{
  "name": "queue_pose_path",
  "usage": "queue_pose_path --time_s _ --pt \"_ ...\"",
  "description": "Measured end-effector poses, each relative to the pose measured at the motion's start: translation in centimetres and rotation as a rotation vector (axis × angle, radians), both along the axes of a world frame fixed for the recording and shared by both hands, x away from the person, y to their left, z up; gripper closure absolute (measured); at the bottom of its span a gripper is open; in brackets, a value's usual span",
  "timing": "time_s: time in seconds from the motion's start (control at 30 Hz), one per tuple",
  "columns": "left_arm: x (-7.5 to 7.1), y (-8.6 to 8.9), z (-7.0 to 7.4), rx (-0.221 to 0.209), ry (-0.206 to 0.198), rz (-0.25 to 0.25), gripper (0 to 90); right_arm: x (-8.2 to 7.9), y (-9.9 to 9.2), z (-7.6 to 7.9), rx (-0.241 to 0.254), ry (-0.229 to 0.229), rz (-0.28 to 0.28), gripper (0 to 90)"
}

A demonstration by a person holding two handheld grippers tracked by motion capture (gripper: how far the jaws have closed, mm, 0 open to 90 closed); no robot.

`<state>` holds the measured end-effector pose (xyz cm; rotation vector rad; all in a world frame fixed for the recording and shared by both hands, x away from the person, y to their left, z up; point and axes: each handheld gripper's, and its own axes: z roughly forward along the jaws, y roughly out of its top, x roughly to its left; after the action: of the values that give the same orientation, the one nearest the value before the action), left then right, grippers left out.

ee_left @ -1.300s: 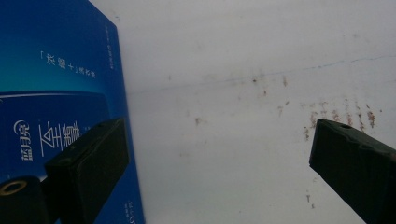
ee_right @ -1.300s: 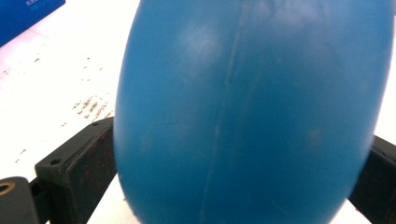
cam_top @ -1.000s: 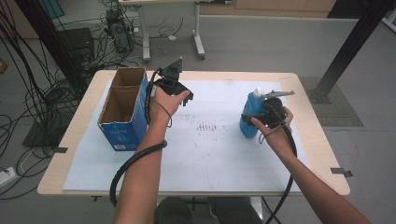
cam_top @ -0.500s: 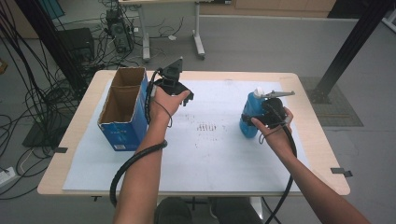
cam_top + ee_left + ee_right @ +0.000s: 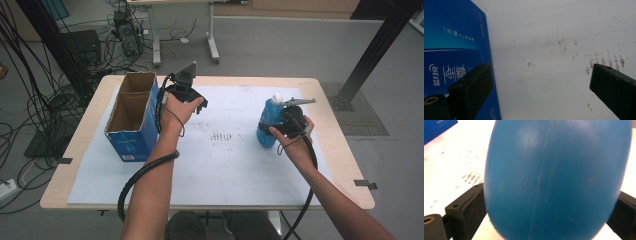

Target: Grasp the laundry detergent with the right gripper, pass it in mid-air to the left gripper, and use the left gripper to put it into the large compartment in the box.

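Observation:
A blue bottle [image 5: 266, 126] with a white cap stands upright on the white sheet at the right. My right gripper [image 5: 281, 124] is shut on the bottle's body from its right side. In the right gripper view the blue bottle [image 5: 559, 170] bulges between the two black jaws of the right gripper [image 5: 545, 202]. My left gripper [image 5: 189, 97] is held above the sheet just right of an open blue carton [image 5: 131, 131]. The left gripper [image 5: 537, 75] stands open, jaws wide apart with nothing between them, and the carton's blue printed side [image 5: 454, 50] lies beyond its left jaw.
The white sheet [image 5: 225, 165] covers most of the wooden table [image 5: 334, 135] and has a patch of small brown marks [image 5: 222, 137] in the middle. Cables trail from both grippers toward the table's near edge. A black post and more tables stand on the floor beyond.

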<state>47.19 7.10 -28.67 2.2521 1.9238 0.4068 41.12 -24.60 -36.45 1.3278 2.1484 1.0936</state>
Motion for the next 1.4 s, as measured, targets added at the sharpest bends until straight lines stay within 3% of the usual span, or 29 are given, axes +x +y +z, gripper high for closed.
queue_pose_path --time_s 0.2,0.4,0.63,1.0,1.4 --pt "0.00 0.01 0.04 -0.002 -0.003 0.000 5.4 -0.08 0.09 -0.07 -0.001 0.001 0.006 7.8" --pt "-0.06 0.09 0.01 -0.001 0.000 -0.001 5.4 -0.22 0.22 -0.10 -0.009 -0.012 0.000 24.6" --pt "-0.08 0.23 -0.15 -0.002 -0.002 0.006 5.5 -0.07 -0.06 -0.36 -0.014 -0.021 -0.026 36.6" --pt "-0.03 0.15 -0.03 -0.002 -0.002 -0.001 5.5 -0.01 -0.09 -0.42 -0.007 -0.019 -0.031 38.1" --pt "-0.05 0.19 0.26 -0.008 -0.007 -0.006 5.5 0.01 -0.17 -0.28 -0.038 -0.028 -0.014 39.9"
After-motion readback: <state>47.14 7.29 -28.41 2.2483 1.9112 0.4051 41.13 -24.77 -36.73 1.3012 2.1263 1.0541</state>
